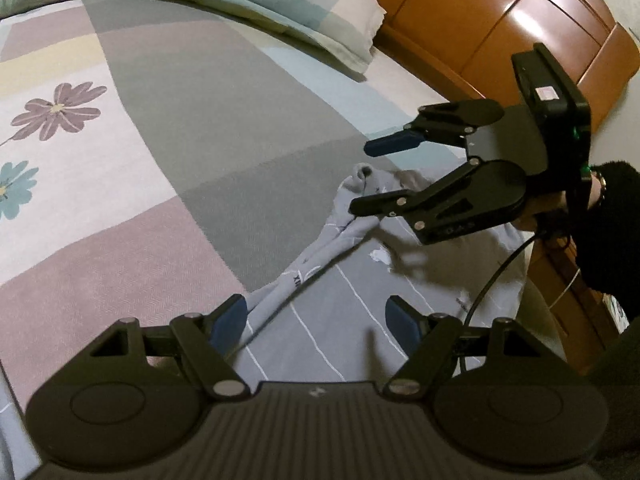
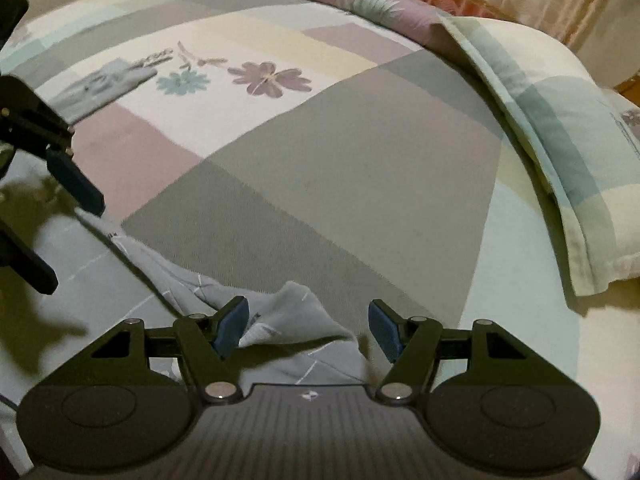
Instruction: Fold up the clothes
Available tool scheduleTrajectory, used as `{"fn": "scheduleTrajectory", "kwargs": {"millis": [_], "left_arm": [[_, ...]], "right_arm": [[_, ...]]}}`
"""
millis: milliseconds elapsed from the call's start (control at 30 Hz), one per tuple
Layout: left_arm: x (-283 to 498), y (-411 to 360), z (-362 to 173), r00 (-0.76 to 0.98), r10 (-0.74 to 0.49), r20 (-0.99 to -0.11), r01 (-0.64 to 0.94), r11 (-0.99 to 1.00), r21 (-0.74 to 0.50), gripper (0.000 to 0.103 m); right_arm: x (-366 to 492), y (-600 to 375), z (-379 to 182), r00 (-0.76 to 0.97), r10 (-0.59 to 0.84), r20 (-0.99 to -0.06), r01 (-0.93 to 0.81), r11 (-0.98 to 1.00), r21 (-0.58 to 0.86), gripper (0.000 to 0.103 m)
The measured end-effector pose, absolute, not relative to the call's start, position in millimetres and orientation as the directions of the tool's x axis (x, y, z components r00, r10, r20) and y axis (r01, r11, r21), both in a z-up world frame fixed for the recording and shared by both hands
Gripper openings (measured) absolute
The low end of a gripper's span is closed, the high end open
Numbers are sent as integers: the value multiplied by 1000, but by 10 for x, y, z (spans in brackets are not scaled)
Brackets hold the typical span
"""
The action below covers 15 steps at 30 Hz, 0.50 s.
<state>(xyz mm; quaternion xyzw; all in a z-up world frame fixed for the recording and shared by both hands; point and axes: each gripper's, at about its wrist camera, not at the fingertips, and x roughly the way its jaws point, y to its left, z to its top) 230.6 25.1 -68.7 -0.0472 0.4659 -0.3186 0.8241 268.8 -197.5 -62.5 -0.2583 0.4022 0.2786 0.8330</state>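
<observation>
A grey garment with thin white lines lies spread on the bed, one sleeve bunched along its left edge. My left gripper hovers over it, open, and nothing sits between its blue pads. My right gripper hangs open above the garment's far crumpled end. In the right wrist view a raised fold of the garment stands between the pads of my right gripper, which do not press on it. My left gripper shows open at the left edge.
A patchwork bedspread with flower prints covers the bed. A checked pillow lies at the far right. A folded grey item rests at the far left. A wooden headboard stands behind. A black-sleeved hand and a cable are near.
</observation>
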Motion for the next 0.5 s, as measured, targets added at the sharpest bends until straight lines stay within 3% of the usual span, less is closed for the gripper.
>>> {"fn": "scheduleTrajectory", "kwargs": {"millis": [133,233,300,500], "left_arm": [[2295,225,-672,359,-569,-740,498,787,-364,76],[2301,227,-693,355,-559,-749,488,794,-361,76],[2289,221,-685,358,-552,-753,487,799,-354,76],[2263,212,-622,360,-574,-735,501,784,-367,76]], "right_arm": [[2638,-1881,-671,516,246,-820,-721,643,-260,69],[2624,-1803,-648,484,260,-835,-772,576,-269,41],[2641,-1738,-662,464,242,-852,-799,529,-285,11],[2971,-1820,-614,562,234,-793,-678,680,-280,10]]}}
